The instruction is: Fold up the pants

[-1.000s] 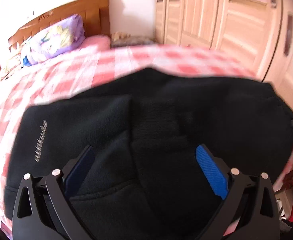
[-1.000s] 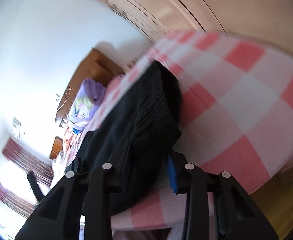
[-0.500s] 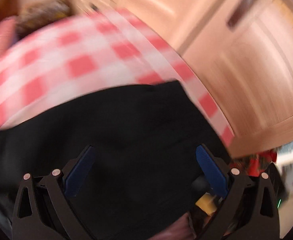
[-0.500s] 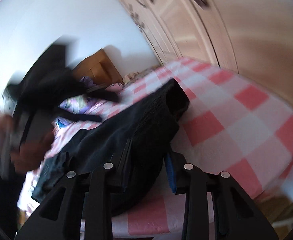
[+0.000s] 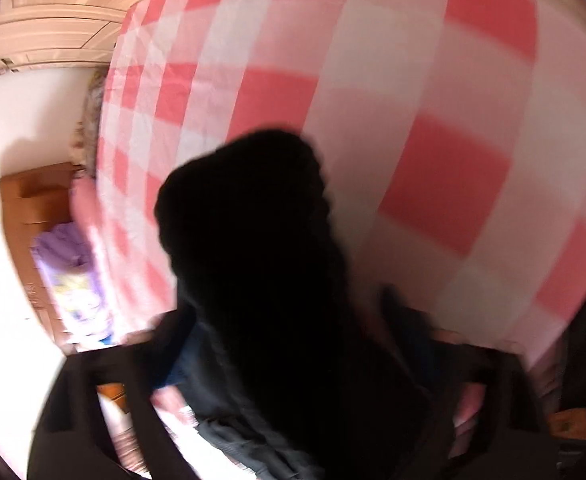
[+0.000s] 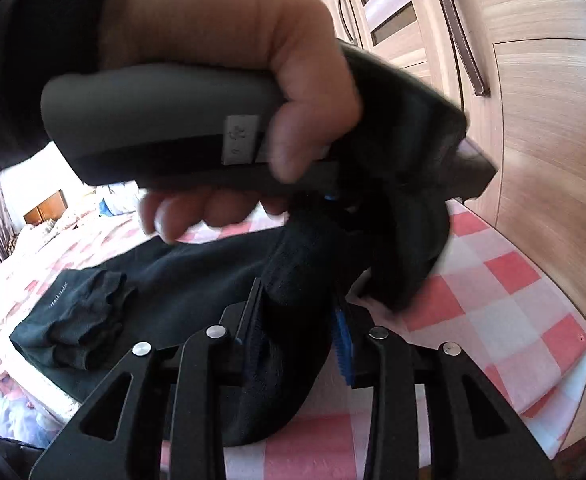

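Right gripper [image 6: 299, 330]: jaws clenched on a bunched end of the black pants [image 6: 197, 268], blue pads pressed against the cloth on both sides.

Pants lie on the red-and-white checked bed cover [image 6: 505, 308]. In the right wrist view their long axis runs from the gripper out toward 9–10 o'clock, ending in a crumpled stretch at about 8 o'clock. A second dark wad of the pants hangs at 1–2 o'clock, just beyond the right gripper.

Left gripper [image 5: 293, 360]: a column of black cloth rises between its fingers toward 12 o'clock. It looks held, but the view is heavily smeared and the pads are lost in blur, so I cannot tell whether it is clamped.

From the right wrist view, the person's hand [image 6: 229, 92] wraps the left tool's grey handle and fills the upper half at 11–12 o'clock, very near the right gripper. Both tools sit at the same end of the pants; my reading is that the next fold goes toward the far crumpled end.

Hidden: the hand and handle mask the left fingertips. Wardrobe doors [image 6: 533, 100] stand at 2–3 o'clock.
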`<state>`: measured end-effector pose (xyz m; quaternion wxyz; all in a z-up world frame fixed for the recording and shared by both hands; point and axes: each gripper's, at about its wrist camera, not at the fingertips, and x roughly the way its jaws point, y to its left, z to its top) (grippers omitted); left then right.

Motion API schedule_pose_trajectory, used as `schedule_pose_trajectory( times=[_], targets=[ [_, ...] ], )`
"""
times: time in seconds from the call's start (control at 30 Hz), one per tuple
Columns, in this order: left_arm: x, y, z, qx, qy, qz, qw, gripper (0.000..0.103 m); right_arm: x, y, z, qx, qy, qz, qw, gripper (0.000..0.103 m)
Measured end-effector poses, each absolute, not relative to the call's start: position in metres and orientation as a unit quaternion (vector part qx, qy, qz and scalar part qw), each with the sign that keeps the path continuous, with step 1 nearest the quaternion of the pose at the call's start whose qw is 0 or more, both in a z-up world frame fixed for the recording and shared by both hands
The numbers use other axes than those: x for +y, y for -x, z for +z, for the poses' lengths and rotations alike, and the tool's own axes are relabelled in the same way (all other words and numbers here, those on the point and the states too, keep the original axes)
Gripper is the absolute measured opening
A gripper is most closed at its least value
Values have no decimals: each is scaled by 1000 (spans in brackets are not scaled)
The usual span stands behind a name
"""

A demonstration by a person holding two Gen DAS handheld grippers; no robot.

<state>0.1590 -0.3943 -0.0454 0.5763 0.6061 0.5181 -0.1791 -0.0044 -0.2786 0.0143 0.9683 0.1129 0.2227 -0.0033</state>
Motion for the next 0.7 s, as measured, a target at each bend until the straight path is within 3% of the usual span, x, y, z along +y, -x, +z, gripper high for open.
schedule_pose_trajectory(
  times=[0.07,0.1,0.13,0.43,0.57,0.7],
  targets=[
    [-387,-156,-40,520,-603,-201,571,34,-281,9,16,225,-113,5,968,55],
    [-382,-155,-35,509,-604,-208,577,32,-282,15,18,219,-113,14,969,89],
    [-379,-155,-32,506,-600,-211,582,30,-279,31,20,199,-110,21,973,93],
    [-316,-182,62,511,-474,-259,669,23,-273,21,-22,311,-209,93,923,96],
    [-255,-191,123,508,-402,-271,711,22,-213,8,-6,303,-146,146,930,96],
    [-162,-190,178,502,-303,-279,761,22,-141,-23,-9,323,-11,105,940,96]
  ],
)
